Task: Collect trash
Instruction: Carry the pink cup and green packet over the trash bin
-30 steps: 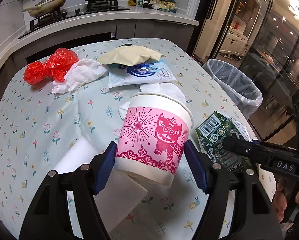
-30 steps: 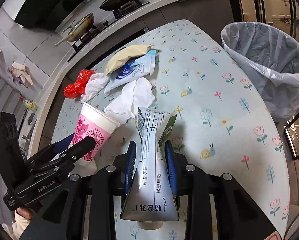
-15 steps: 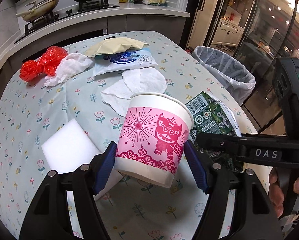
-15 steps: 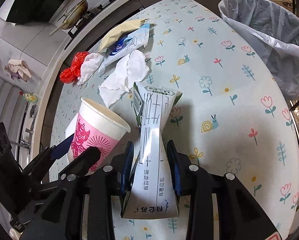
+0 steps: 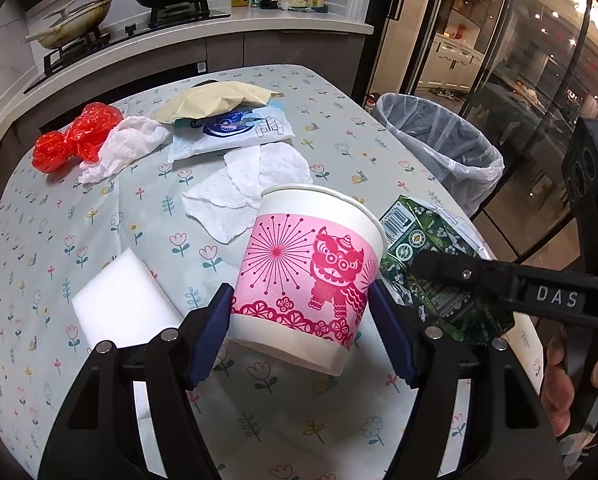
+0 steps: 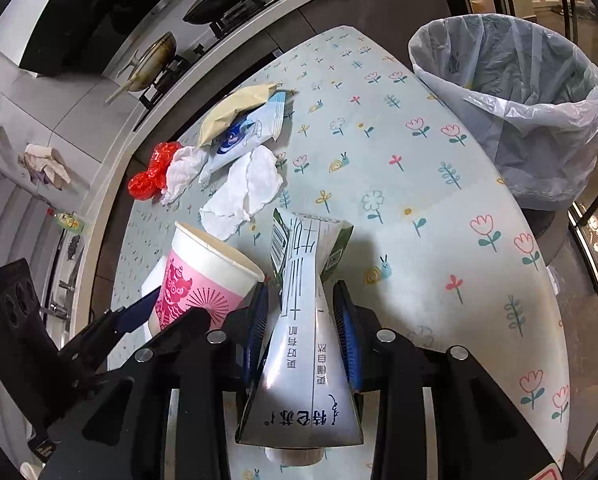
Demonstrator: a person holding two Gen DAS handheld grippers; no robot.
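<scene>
Paper cup (image 5: 311, 276), white with a pink lion print: left wrist view has it clamped low on its sides between the blue pads of the left gripper (image 5: 301, 330), jaws fairly wide and pressed on it, cup tilted and lifted off the bench (image 5: 39, 240). Grip is the same as a second ago. Background has shifted: the white foam block (image 5: 123, 300) is now fully in view at lower left, the crumpled tissues (image 5: 243, 192) sit further up, and the lined trash bin (image 5: 447, 148) beside the far right edge of the bench shows more. Red plastic bag (image 5: 75, 138), blue-white wrapper (image 5: 231, 132) and beige pouch (image 5: 215, 100) lie in a cluster at the far side. Green crushed carton (image 5: 423, 248) is just right of the cup, with the right gripper's black finger (image 5: 499, 280) across it; a hand (image 5: 567, 384) shows at the lower right edge.

Right wrist view: the carton (image 6: 303, 344), flattened and silver-white, is pinched between the blue pads of the right gripper (image 6: 301, 320), jaws narrow but slightly wider than a second ago, pads against its waist. Carton is held above the bench (image 6: 439, 240). The cup (image 6: 203, 280) and left gripper (image 6: 147, 312) are close at left, nearer than before. The bin (image 6: 519, 120) is at upper right, well apart from both items.
</scene>
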